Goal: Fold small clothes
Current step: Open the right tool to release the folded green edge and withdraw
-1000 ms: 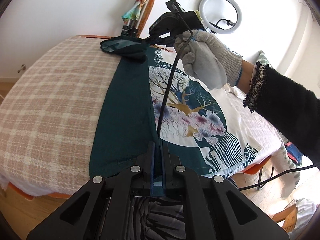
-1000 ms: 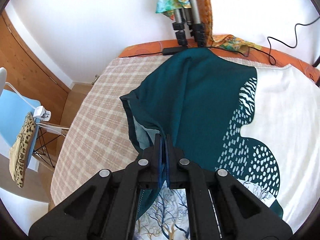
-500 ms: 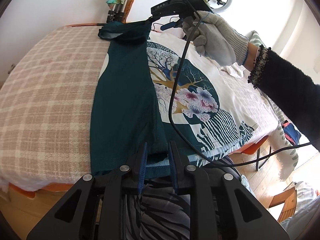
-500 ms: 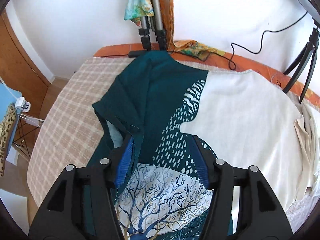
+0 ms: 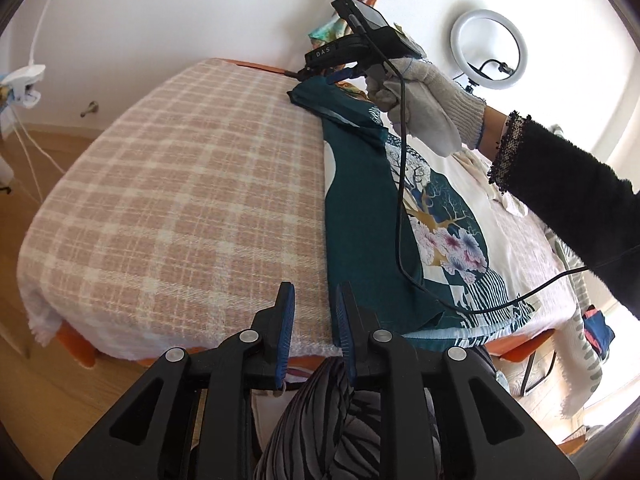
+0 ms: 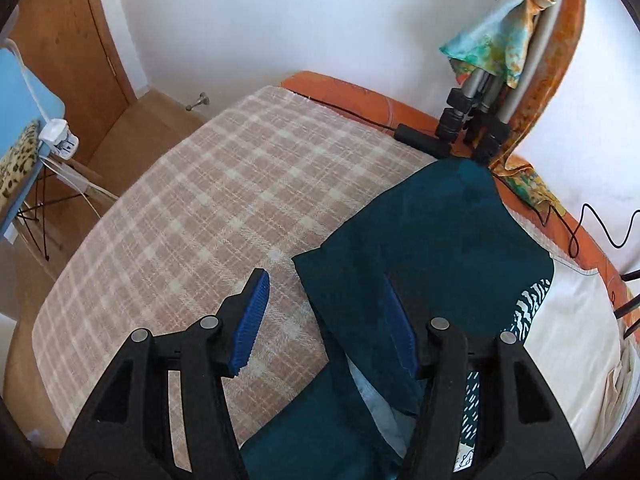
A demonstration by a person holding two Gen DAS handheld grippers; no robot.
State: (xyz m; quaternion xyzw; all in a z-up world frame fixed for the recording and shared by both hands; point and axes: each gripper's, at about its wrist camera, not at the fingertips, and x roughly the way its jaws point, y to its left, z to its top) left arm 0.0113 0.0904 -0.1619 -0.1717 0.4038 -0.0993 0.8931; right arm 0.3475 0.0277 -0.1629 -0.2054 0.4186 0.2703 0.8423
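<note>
Item: teal printed shirt [image 5: 362,216] on plaid-covered table [image 5: 180,184], side fold laid; left gripper [image 5: 314,320] and right gripper [image 6: 326,320] fingers apart, empty; next, regrasp for another fold.

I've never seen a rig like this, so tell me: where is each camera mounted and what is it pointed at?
Left wrist: sits on the left claw, looking down along the shirt on the checked blanket; shows its open fingers, the gloved right hand and black sleeve.
Right wrist: sits on the right claw, looking down at the shirt's teal fold; shows only its open fingers.
Both share shirt, blanket, tripod.
</note>
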